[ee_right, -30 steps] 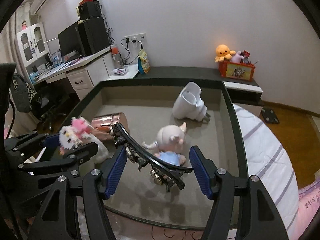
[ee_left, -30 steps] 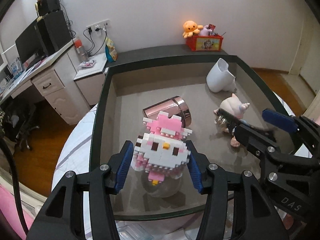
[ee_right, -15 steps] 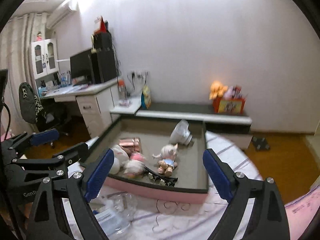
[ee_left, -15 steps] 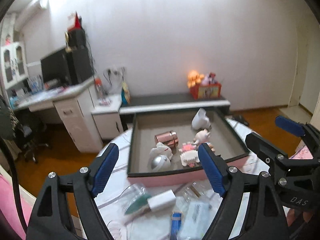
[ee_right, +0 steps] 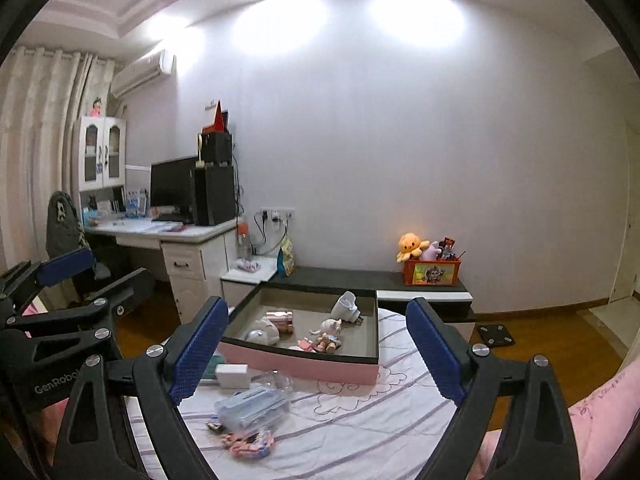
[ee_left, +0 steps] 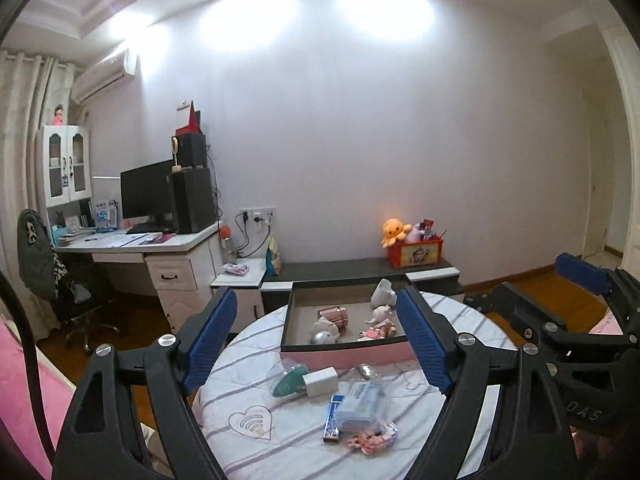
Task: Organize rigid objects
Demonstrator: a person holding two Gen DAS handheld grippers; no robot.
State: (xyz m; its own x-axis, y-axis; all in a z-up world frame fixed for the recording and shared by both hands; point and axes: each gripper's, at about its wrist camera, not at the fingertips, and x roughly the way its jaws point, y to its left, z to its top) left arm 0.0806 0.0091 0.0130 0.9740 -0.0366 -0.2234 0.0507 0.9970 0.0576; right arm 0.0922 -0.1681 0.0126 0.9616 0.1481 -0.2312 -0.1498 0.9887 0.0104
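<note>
A pink-sided tray (ee_left: 344, 354) (ee_right: 304, 364) stands on the round table and holds a rose-gold cup (ee_left: 334, 314) (ee_right: 280, 317), a white pitcher (ee_left: 382, 292) (ee_right: 347, 306), a doll (ee_left: 380, 314) (ee_right: 329, 332) and a pink block figure (ee_left: 370, 333) (ee_right: 306, 345). My left gripper (ee_left: 316, 344) is open and empty, held back high above the table's near side. My right gripper (ee_right: 316, 354) is open and empty, also well back from the tray.
On the striped tablecloth (ee_left: 280, 412) before the tray lie a white charger (ee_left: 320, 380) (ee_right: 232, 374), a green item in clear wrap (ee_left: 288, 378), a packet of masks (ee_left: 360, 402) (ee_right: 250, 404) and small pink trinkets (ee_right: 248, 440). A desk (ee_left: 132, 240) stands left.
Both grippers have let go of the block figure and the black hairband in the tray, opened, and pulled far back and up from the tray.
</note>
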